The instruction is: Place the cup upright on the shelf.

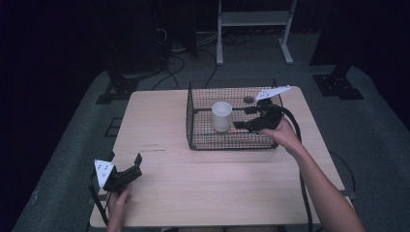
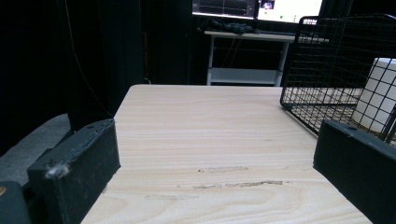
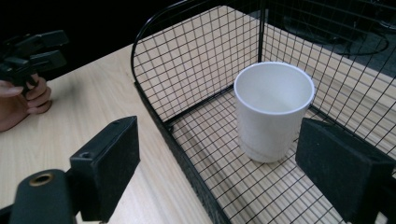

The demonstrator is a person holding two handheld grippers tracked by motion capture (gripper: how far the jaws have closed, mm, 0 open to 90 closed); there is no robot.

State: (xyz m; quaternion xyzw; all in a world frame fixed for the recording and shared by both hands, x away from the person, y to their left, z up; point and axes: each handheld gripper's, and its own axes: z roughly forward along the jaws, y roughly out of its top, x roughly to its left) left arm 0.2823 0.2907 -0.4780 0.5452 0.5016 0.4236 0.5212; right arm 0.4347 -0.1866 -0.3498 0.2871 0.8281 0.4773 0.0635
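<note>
We saw a white cup (image 1: 222, 116) standing up inside the black wire basket (image 1: 193, 123) on the light wood table (image 1: 159, 125). The right gripper (image 1: 241, 118) was over the basket, just beside the cup, with its jaws wide apart and holding nothing. The left gripper (image 1: 137, 163) sat well away from the basket, jaws apart too. The room behind the basket was too dark to make out. We could read no writing.

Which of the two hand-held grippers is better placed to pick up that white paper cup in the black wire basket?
Probably the right gripper: its open jaws already point at the white paper cup, standing upright in the black wire basket. The left gripper rests at the table's near left corner, well away from it.
</note>
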